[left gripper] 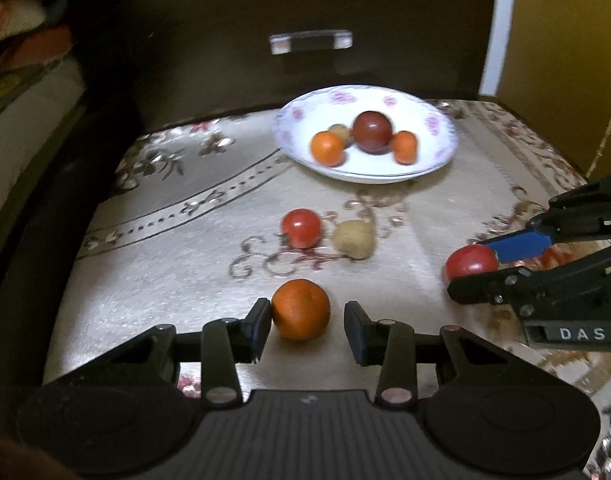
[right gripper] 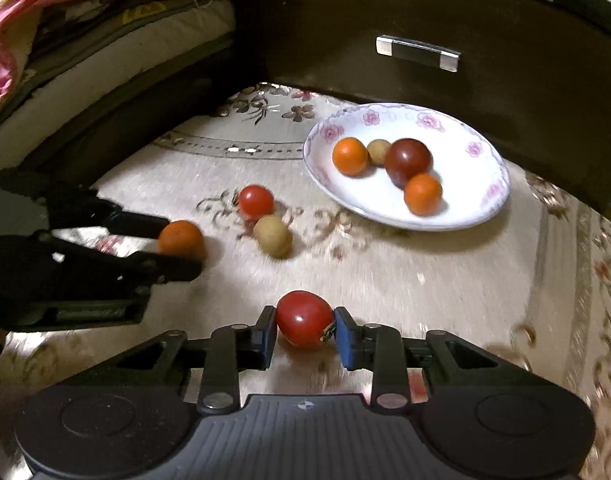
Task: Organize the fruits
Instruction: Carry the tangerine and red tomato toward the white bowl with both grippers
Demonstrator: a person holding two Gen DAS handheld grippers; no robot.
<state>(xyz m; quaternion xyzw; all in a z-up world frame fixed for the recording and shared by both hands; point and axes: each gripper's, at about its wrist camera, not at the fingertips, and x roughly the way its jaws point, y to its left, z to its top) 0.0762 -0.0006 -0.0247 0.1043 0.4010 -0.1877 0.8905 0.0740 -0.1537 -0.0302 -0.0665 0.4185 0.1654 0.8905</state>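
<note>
My left gripper (left gripper: 307,316) is open around an orange (left gripper: 300,309) on the table. The left pad touches the orange and a small gap shows at the right pad. My right gripper (right gripper: 304,326) is shut on a red tomato (right gripper: 304,319), with both pads pressing its sides. The same right gripper (left gripper: 471,269) and tomato (left gripper: 471,263) show at the right edge of the left wrist view. A white flowered plate (left gripper: 385,170) holds two oranges, a dark red fruit and a small tan fruit. Another red tomato (left gripper: 301,228) and a tan fruit (left gripper: 353,239) lie loose between the grippers and the plate.
A beige flowered cloth (left gripper: 177,280) covers the table. A dark drawer front with a metal handle (left gripper: 310,42) stands right behind the plate. Folded bedding (right gripper: 65,20) is stacked beyond the table's left side.
</note>
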